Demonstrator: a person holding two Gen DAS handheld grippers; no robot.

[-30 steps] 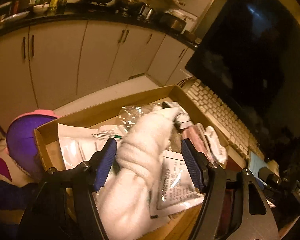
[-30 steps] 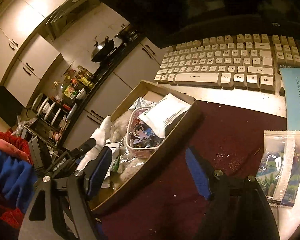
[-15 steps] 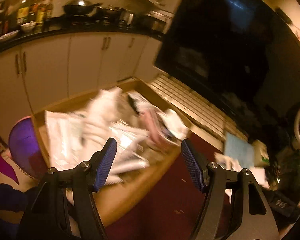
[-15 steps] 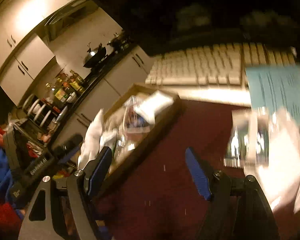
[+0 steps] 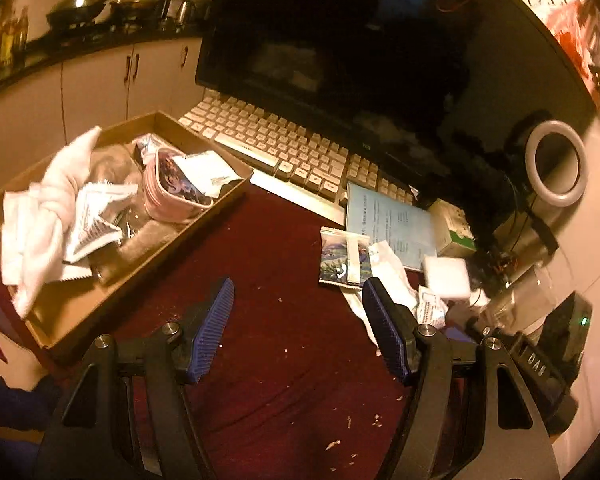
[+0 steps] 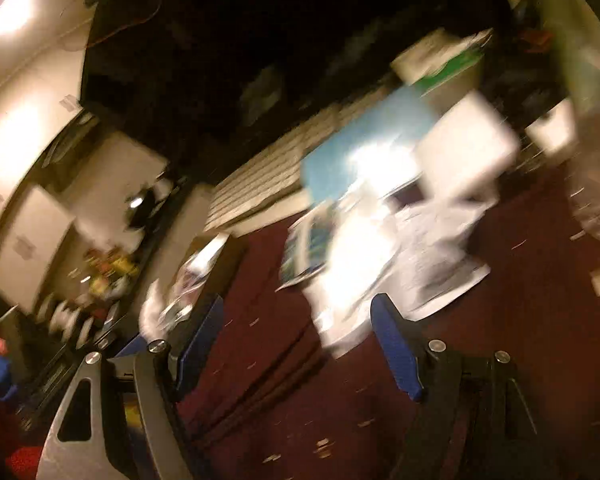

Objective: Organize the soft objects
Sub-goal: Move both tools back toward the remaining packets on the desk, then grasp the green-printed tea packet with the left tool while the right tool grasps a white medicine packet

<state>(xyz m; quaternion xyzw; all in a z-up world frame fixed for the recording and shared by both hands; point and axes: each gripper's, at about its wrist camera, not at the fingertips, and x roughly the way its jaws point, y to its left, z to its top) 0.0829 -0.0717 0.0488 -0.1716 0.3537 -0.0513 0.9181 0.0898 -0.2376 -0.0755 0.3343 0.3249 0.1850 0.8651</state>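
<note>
Cardboard box (image 5: 112, 280) at the left of the tabletop, on dark red cloth (image 5: 280, 340), heaped with soft goods. One white towel (image 5: 48, 216), limp and creased, draped over the box's near-left wall, upper end sticking up toward the kitchen cabinets. One pink pouch (image 5: 172, 192) with a cartoon print, slumped on its side mid-box. White foil sachets around it, at least three, exact count unclear in the pile; one flat white packet (image 5: 206, 170) leaning on the pouch.

Outside the box, right of centre on the cloth: one printed snack packet (image 5: 342, 256) with a white seam down the middle, lying flat; one crumpled white cloth or paper (image 5: 388, 276) just beside it, partly under the packet's edge; one white sponge-like block (image 5: 446, 278) near, farther right. One blue sheet (image 5: 388, 220) and one keyboard (image 5: 284, 148) behind.

Left tool (image 5: 298, 326) released, blue pads wide apart, nothing between them, above bare cloth between box and packet. Right tool (image 6: 296, 338) likewise spread and empty in a heavily motion-blurred view, bright white pile (image 6: 364, 264) just ahead of its tips; finer detail there unreadable.
</note>
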